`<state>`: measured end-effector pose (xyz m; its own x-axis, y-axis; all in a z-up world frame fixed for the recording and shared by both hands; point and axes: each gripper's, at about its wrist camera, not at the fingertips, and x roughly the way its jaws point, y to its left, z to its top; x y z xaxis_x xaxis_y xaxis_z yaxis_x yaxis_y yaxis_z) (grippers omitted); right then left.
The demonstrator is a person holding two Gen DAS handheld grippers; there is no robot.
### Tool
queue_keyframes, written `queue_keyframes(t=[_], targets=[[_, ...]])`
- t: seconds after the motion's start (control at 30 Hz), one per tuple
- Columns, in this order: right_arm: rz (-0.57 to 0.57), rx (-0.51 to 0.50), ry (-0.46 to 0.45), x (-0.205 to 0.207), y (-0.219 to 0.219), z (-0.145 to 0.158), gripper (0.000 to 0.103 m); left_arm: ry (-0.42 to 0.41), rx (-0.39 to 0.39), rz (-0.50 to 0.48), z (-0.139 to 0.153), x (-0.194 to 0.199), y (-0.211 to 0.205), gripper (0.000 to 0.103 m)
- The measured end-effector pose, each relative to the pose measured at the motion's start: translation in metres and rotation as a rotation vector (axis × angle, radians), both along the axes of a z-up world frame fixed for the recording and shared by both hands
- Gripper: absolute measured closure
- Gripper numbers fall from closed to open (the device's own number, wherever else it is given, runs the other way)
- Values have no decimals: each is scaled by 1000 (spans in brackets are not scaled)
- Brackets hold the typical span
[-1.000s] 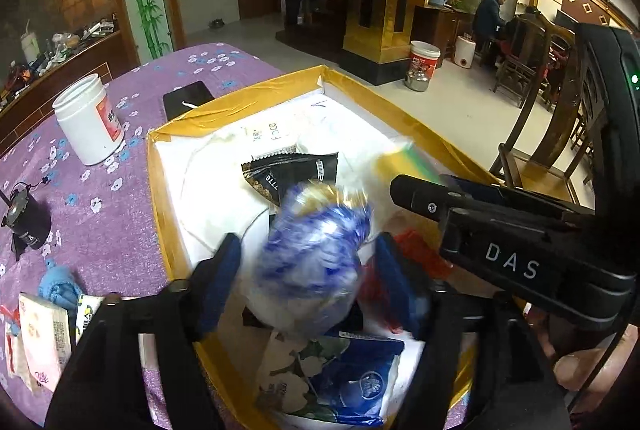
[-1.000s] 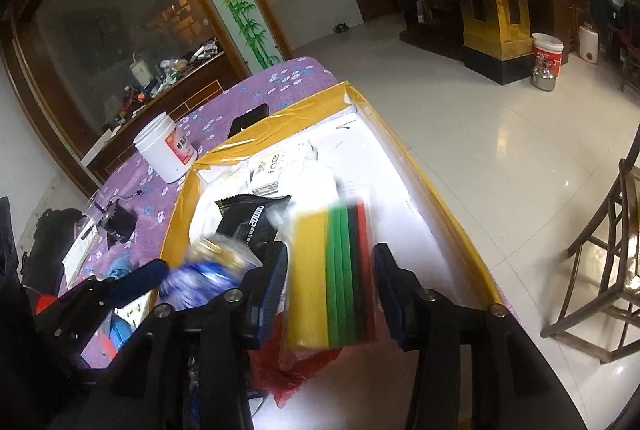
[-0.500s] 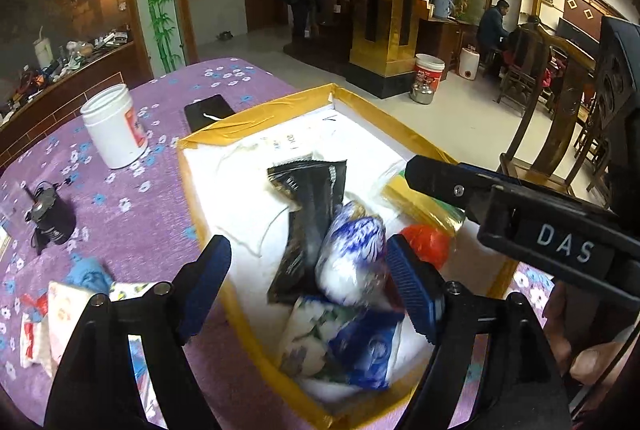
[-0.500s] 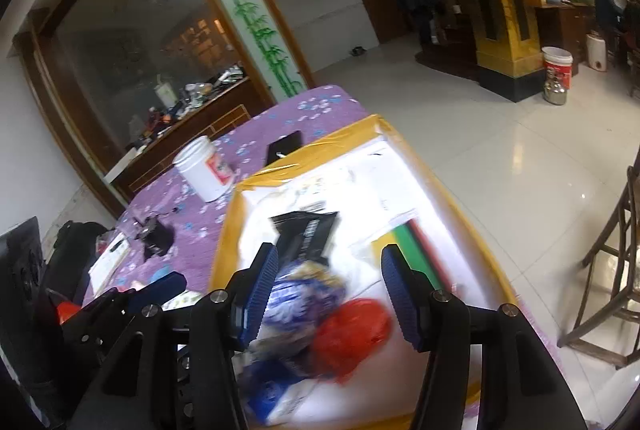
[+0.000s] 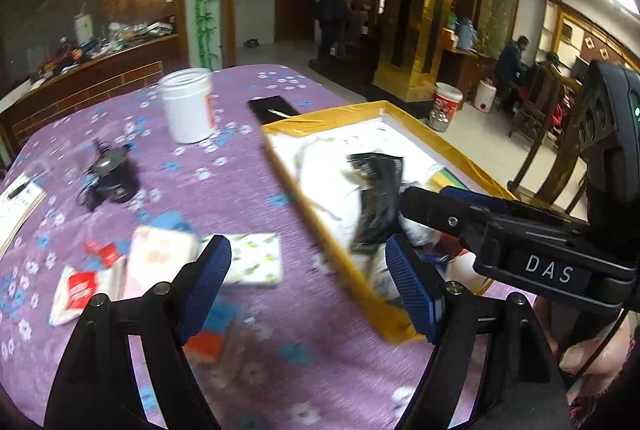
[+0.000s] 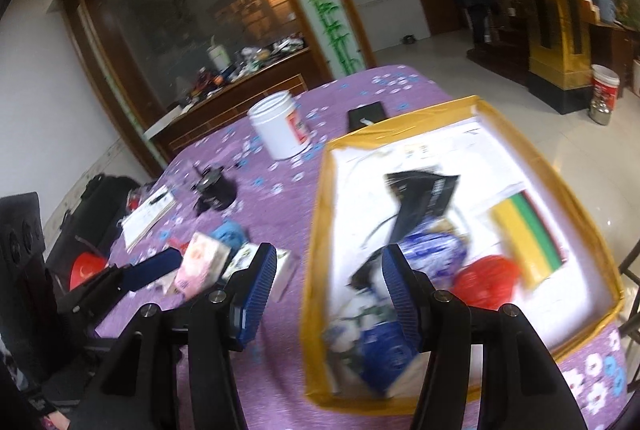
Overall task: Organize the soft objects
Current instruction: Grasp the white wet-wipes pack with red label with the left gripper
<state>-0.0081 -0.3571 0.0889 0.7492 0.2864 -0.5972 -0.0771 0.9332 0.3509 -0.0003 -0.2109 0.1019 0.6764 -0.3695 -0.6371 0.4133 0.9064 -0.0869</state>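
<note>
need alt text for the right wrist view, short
An open, empty right gripper hangs over the edge of a yellow-rimmed cardboard tray holding a black packet, a red bag and striped sponges, on a purple flowered tablecloth.

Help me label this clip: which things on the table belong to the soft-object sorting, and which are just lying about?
Job: yellow-rimmed box, blue-white bag, red bag, pink packet, floral packet.
Lying about: white jar, phone, black gadget.
</note>
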Motion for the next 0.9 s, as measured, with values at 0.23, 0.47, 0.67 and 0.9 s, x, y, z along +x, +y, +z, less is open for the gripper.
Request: queue_keyframes(t=[0.23,0.47,0.67,0.9], targets=[[81,-26,16,-1,35,-6,45,3,-26,157,6,10,76,23],[128,-39,29,-1,55,-12,45,117,53,380,-25,72,147,24],[151,-41,38,0,62,-16,45,250,101,331,-59,109,156,24],[173,-46,37,-5,63,-18,45,258,207,160,-64,44,166,23]])
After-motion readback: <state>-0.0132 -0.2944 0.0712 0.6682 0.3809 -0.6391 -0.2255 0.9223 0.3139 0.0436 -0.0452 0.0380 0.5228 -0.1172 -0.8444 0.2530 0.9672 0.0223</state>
